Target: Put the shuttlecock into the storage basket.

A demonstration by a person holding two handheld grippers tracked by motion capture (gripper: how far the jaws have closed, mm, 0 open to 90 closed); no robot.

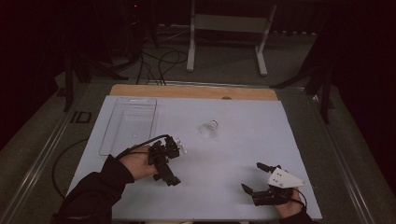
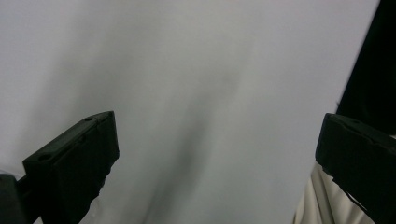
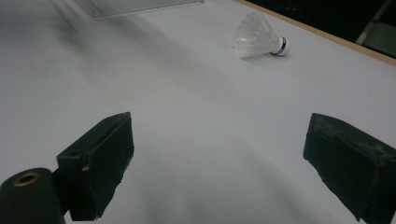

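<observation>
Both grippers, left (image 1: 170, 163) and right (image 1: 252, 177), gape wide, shuttlecock (image 1: 208, 127) well apart

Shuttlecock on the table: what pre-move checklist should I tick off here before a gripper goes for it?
1. Shuttlecock lies free on its side on the table: ok.
2. Right gripper jaws wide apart: ok.
3. Right gripper faces the shuttlecock, bare surface between them: ok.
4. Left gripper open, holding nothing: ok.
5. Clear tray upright and apart from the shuttlecock: ok.
6. Tray contents: cannot tell.
</observation>
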